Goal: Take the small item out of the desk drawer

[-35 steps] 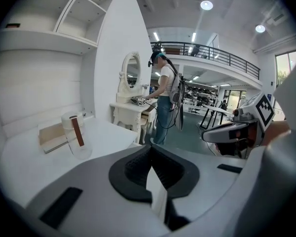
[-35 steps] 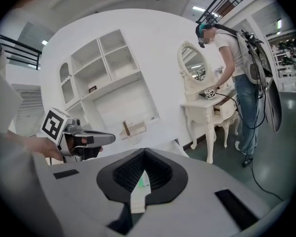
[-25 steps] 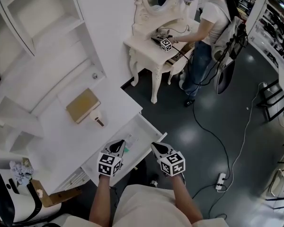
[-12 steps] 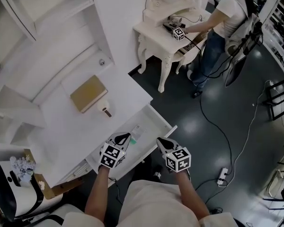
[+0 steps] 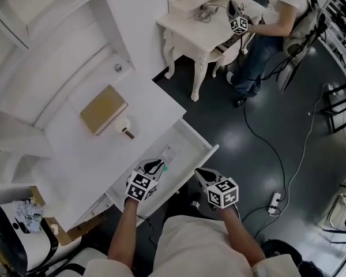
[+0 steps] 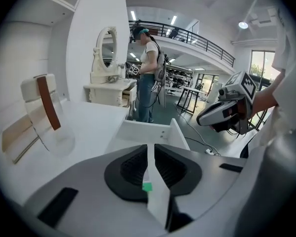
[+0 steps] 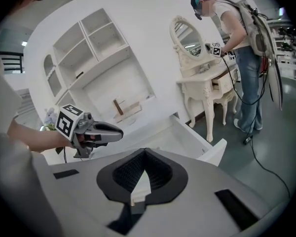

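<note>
While the person leans over the white desk (image 5: pixel 75 154), both grippers hang over its drawer (image 5: pixel 191 145), which stands pulled out towards the dark floor. The left gripper (image 5: pixel 157 165) points down into the drawer, and its jaws have just been opening: they now stand a narrow slit apart, with no pad pressing on anything. Through that slit I can see a pale surface with a small green patch on it. The small item (image 5: pixel 168 154), a pale slip with a green mark at its near end, lies flat on the drawer floor, right at the tip of the left gripper; whether the tip touches it I cannot tell. The right gripper (image 5: pixel 200 173) hovers just beside the left one, over the drawer's outer edge, with its jaw tips pressed together and nothing between them. On the desk top lie a tan book (image 5: pixel 104 109) and, near it, a small white piece with a brown strip (image 5: pixel 127 131), both well apart from the grippers. Farther back, another person (image 5: pixel 279 16) stands at an ornate white dressing table (image 5: pixel 202 30), and a cable (image 5: pixel 279 172) trails across the floor to a power strip (image 5: pixel 274 201).
</note>
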`<act>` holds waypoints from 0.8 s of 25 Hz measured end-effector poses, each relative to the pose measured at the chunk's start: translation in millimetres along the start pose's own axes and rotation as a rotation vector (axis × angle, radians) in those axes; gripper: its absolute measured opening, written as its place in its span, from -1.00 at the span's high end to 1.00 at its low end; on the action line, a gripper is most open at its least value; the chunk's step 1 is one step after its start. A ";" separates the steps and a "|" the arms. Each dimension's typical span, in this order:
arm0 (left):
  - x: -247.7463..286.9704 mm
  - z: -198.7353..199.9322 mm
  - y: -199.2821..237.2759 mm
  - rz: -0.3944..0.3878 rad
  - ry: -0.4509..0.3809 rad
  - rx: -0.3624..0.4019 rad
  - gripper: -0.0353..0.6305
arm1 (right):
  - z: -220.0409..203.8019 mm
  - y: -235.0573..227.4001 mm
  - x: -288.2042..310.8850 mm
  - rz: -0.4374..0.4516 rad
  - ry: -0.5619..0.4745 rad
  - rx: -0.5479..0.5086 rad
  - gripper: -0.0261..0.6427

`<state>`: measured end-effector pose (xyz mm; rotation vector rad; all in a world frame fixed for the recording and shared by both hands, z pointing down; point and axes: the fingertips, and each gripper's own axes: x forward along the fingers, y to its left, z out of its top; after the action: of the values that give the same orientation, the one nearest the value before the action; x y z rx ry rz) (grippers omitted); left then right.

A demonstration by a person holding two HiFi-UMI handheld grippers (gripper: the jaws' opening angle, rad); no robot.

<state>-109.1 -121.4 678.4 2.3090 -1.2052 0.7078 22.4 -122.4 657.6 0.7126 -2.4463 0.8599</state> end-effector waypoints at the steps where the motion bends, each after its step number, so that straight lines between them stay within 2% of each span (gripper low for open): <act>1: 2.7 -4.1 -1.7 -0.005 0.010 0.001 0.73 | -2.0 -1.8 -1.4 -0.006 0.002 0.002 0.85; 9: 24.1 -29.0 -6.8 -0.005 0.075 -0.003 0.57 | 0.0 -3.0 -1.6 -0.023 -0.022 0.022 0.85; 15: 41.1 -45.2 -1.6 0.013 0.106 -0.017 0.39 | -12.6 11.4 4.4 0.003 0.024 -0.014 0.85; 20: 58.2 -60.8 -2.0 0.015 0.144 -0.060 0.22 | -20.8 11.7 3.1 -0.004 0.045 -0.011 0.85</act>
<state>-93.3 -120.4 761.1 2.1624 -1.1640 0.8173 18.0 -101.6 668.9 0.6864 -2.4076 0.8514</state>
